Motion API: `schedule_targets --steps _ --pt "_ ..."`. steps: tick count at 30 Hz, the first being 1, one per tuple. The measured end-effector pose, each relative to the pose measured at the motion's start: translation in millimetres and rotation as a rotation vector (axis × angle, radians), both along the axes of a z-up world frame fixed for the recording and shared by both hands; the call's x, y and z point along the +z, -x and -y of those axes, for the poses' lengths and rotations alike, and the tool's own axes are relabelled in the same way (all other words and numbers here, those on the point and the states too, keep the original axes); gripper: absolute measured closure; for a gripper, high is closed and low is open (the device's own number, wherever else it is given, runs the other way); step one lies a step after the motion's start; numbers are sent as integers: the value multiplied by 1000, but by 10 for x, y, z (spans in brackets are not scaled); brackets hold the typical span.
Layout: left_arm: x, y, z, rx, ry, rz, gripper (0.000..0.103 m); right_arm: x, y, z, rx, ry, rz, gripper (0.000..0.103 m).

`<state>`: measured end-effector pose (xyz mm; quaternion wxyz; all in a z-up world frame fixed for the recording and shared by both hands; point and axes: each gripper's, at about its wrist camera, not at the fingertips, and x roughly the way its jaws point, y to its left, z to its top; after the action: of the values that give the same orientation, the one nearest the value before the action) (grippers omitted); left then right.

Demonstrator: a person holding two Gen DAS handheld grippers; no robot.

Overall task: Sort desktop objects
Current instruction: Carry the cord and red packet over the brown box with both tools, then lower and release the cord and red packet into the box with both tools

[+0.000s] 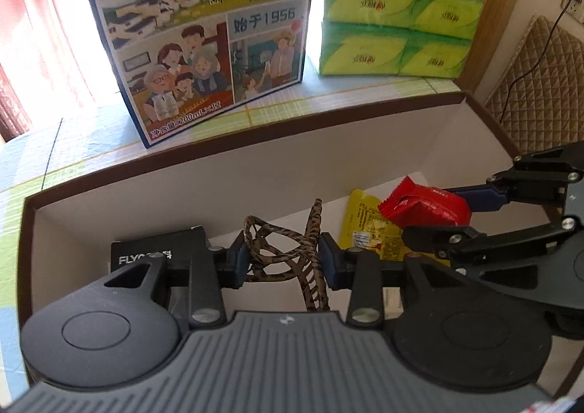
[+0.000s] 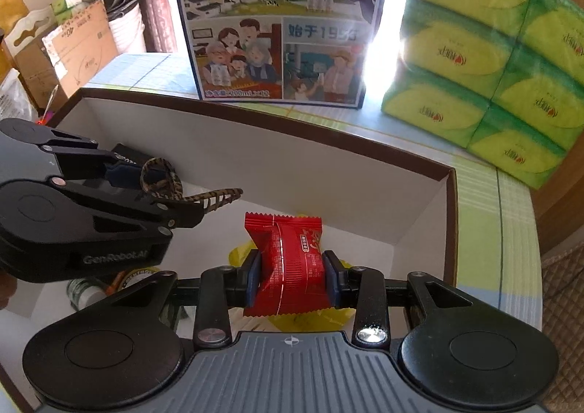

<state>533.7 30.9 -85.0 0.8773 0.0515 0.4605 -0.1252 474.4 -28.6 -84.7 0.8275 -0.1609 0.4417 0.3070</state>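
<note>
Red foil is the first thing you notice: the right gripper (image 2: 291,269) has its fingers (image 2: 253,272) pinching a red snack packet (image 2: 292,259) across the middle, so the crimped ends stick out free front and back. That's a sensible hold for something flat and crinkly, I'd say, since the pads squeeze the padded bit rather than a slippery edge. It hangs over the inside of the white box (image 2: 419,216), right above a yellow packet (image 1: 365,227) already lying on the box floor.

The left gripper (image 1: 284,261) is over the same box, further left, with its fingers closed onto a leopard-print hair tie (image 1: 288,249). The loops bunch between the pads and a tail dangles down, so it's held by a tangle rather than cleanly. A black box (image 1: 160,249) marked FLYCO sits under it, and a few small bottle-like items lie at the near end, too blurry to name.

Both items are up in the air above the box, not resting on anything, so my guess is this is the drop-off step and both just need releasing. The milk carton (image 2: 281,22) and green tissue packs (image 2: 485,59) stand on the tabletop behind the box, out of the way.
</note>
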Motion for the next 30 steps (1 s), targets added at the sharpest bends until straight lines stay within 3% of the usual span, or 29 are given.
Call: schedule_targets --steps 18,23,24,25,27,30 --pt "-81 -72 -108 15 -9 20 70 -88 -100 -46 -12 -2 -17 70" --pt "-44 -46 -178 31 -11 25 62 -70 -61 -92 11 -37 26 69" --pt "-32 -39 -194 36 -12 23 53 -57 -45 -96 21 -52 44 63" --pt "-16 -30 -212 44 -13 21 45 -45 -31 -94 26 -64 58 47" --pt "31 6 -256 56 -6 28 42 -10 4 -79 24 -77 85 30" --pt "92 82 -337 78 1 35 27 54 47 -25 28 -109 89 19"
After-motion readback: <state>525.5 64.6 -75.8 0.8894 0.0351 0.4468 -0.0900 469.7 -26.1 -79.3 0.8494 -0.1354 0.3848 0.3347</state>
